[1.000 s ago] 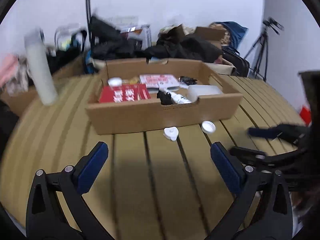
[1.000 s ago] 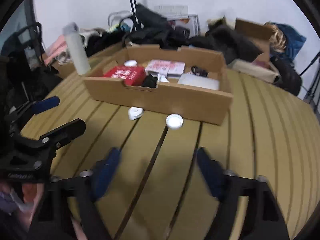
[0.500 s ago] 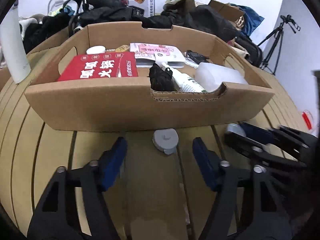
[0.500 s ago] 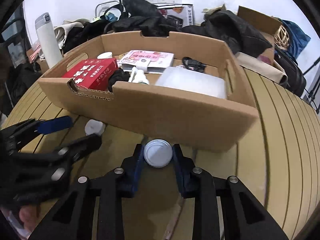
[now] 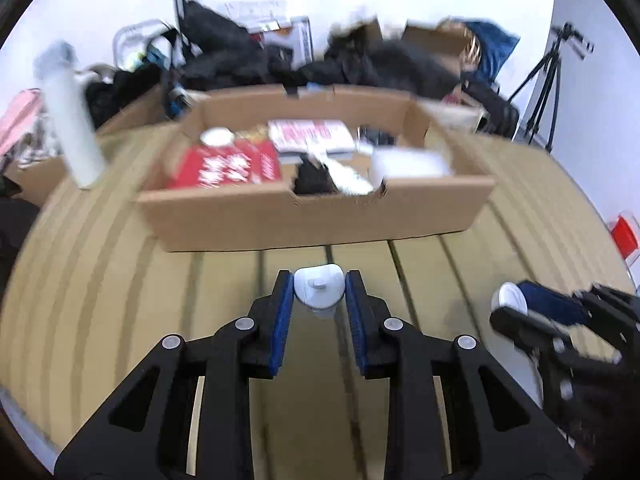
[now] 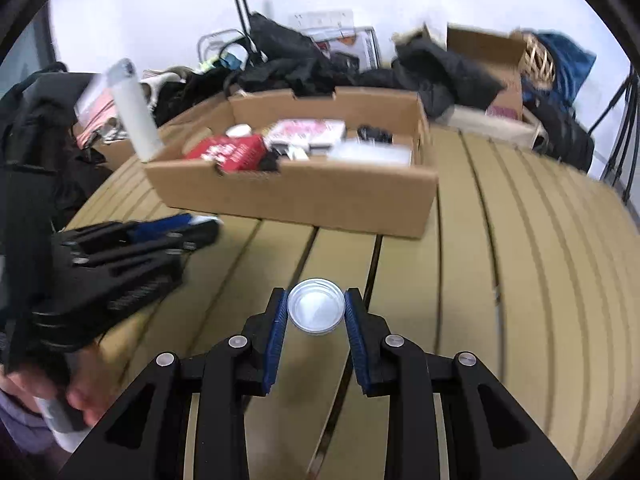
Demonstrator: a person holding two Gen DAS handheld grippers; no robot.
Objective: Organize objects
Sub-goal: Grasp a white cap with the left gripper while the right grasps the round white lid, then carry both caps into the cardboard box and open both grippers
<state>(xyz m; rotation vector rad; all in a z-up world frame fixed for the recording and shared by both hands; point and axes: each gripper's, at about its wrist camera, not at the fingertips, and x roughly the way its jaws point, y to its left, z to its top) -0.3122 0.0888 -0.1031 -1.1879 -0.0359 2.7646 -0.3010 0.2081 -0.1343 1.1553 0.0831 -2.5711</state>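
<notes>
Gripping one small white piece in each gripper above the slatted tan wooden table (image 6: 500,264).
The left gripper (image 5: 319,294) is clenched on a white rounded plastic cap (image 5: 319,291); the right gripper (image 6: 316,312) clamps a round white plastic lid (image 6: 316,306). Both are just in front of the open brown cardboard box (image 6: 304,196), near the table's middle.
</notes>
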